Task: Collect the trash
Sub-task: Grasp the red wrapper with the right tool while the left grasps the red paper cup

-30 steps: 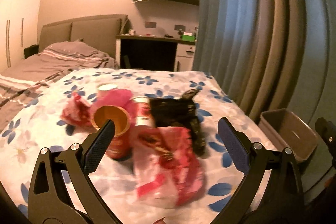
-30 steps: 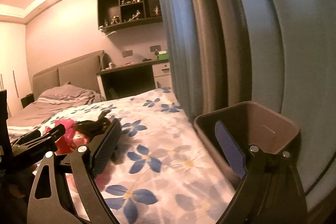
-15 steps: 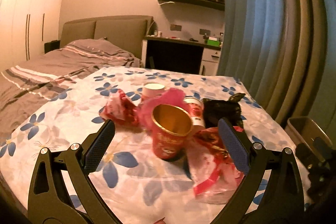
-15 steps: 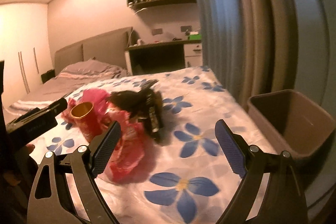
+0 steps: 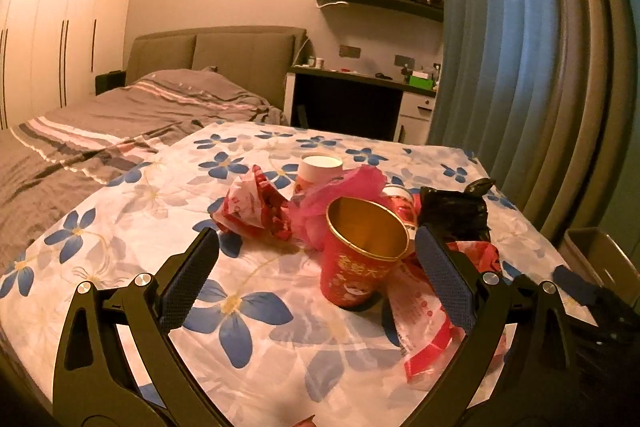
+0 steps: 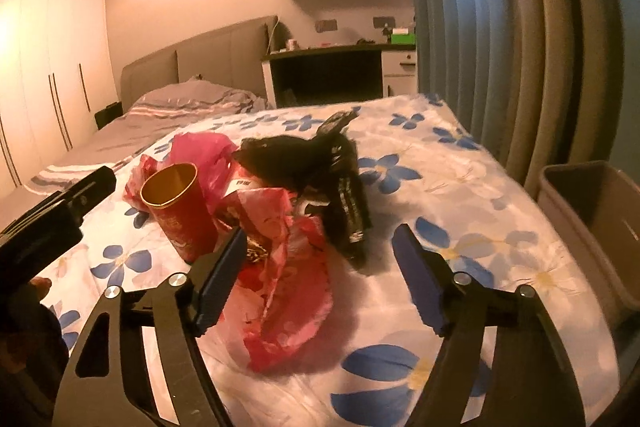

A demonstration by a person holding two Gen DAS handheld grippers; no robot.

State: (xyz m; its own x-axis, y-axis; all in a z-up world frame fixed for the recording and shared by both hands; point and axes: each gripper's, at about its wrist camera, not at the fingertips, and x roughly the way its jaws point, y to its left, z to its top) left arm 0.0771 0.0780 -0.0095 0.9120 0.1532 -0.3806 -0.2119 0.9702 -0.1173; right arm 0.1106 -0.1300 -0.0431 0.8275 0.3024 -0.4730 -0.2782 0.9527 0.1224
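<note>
Left gripper [image 5: 316, 275] spread wide, gripping nothing, above the floral cloth [image 5: 256, 343] with the upright red cup [image 5: 360, 259] between its fingers, trash heaped behind it, right gripper [image 6: 320, 279] likewise agape over the red wrapper [image 6: 288, 279], bin [image 6: 592, 227] far right.

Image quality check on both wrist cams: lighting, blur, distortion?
Left wrist: dim warm orange cast, sharp on the red cup, curtain bowed by fisheye. Right wrist: same cast, ceiling glare upper left, motion blur on the black bag, bin in shadow.
</note>
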